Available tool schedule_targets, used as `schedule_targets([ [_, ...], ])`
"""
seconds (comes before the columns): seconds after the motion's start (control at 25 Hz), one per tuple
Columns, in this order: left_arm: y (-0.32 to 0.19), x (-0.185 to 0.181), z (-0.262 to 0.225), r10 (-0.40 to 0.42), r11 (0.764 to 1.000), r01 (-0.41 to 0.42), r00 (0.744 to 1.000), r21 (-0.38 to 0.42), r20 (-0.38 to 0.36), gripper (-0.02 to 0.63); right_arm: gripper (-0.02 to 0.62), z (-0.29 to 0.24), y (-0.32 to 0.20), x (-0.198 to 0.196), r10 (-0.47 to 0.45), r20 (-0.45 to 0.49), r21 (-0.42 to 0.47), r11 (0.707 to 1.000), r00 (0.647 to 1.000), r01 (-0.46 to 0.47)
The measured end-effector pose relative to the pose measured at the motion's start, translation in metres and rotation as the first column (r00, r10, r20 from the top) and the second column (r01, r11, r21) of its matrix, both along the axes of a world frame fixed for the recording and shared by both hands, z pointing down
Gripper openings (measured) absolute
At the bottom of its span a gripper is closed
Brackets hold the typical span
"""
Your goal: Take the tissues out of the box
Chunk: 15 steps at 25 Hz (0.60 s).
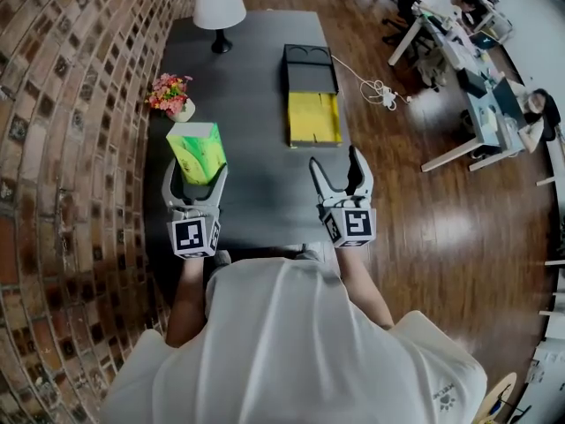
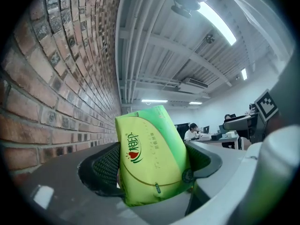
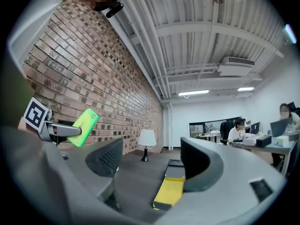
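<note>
At the near left of the long dark grey table (image 1: 256,193), the left gripper (image 1: 196,171) pinches a soft green-and-yellow plastic tissue pack (image 1: 196,148) between its jaws and holds it up off the table. In the left gripper view, the pads press on both sides of the pack (image 2: 150,153), whose lower end is hidden by the gripper's body. The small print on the pack cannot be read.

The right gripper (image 1: 335,162) hangs above the table's near right part, jaws spread with nothing between them. In its own view, only bare table shows in the gap (image 3: 152,158), and the pack (image 3: 82,127) shows at the far left.

The flat black box with a yellow near half (image 1: 311,95) lies open further up the table, well apart from both grippers. What it holds cannot be made out, and the right jaw cuts off part of it (image 3: 169,191) in the right gripper view.

A white-shaded table lamp (image 1: 219,5) stands at the far end, and a small pot of pink flowers (image 1: 170,92) stands near the curved brick wall (image 1: 71,104). A white cable (image 1: 380,91) lies on the wooden floor (image 1: 424,237) beside the table.
</note>
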State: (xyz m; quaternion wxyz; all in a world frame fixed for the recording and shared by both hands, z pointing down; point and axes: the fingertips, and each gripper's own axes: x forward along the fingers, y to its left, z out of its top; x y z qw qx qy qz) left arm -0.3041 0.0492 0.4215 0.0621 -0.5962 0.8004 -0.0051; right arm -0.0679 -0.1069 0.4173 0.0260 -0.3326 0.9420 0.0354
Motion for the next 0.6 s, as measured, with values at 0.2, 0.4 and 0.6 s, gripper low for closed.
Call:
schedule_targets([
  [0.2, -0.003, -0.003, 0.001, -0.022, 1.0, 0.022, 1.0, -0.02, -0.003, 0.422, 0.394, -0.023, 0.003, 0.004, 0.006, 0.026, 0.015, 1.0, 1.0, -0.007],
  [0.4, -0.006, -0.008, 0.002, -0.021, 0.999, 0.021, 1.0, -0.024, -0.01, 0.422, 0.394, -0.026, -0.002, -0.001, -0.003, 0.035, 0.013, 1.0, 0.999, 0.002],
  [0.6, -0.011, -0.012, 0.0, -0.018, 1.0, 0.018, 1.0, -0.021, -0.004, 0.422, 0.394, -0.019, -0.004, -0.009, -0.018, 0.029, 0.01, 1.0, 0.999, 0.017],
])
